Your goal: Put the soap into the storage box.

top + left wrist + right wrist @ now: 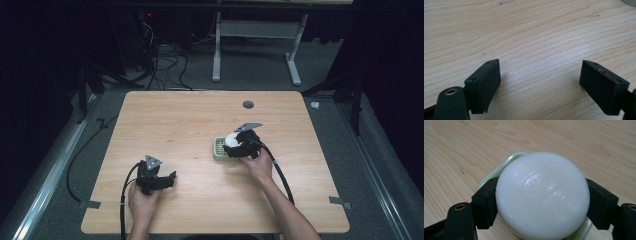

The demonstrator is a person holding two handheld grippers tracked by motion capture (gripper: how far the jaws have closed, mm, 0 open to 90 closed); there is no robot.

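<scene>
Right gripper (541, 202) is seen clamped on a round white soap bar (542, 195), one jaw pressed to each side, directly over a pale green soap dish (220, 148) near the table (190, 120) centre. Whether the bar rests in the dish or hangs just above cannot be told. Glossy, rounded sides are noted: a slip or a squirt-out is judged likely if the squeeze is uneven. The light dish could be nudged or tipped. Left gripper (540, 80) is held spread and empty, well apart.
</scene>
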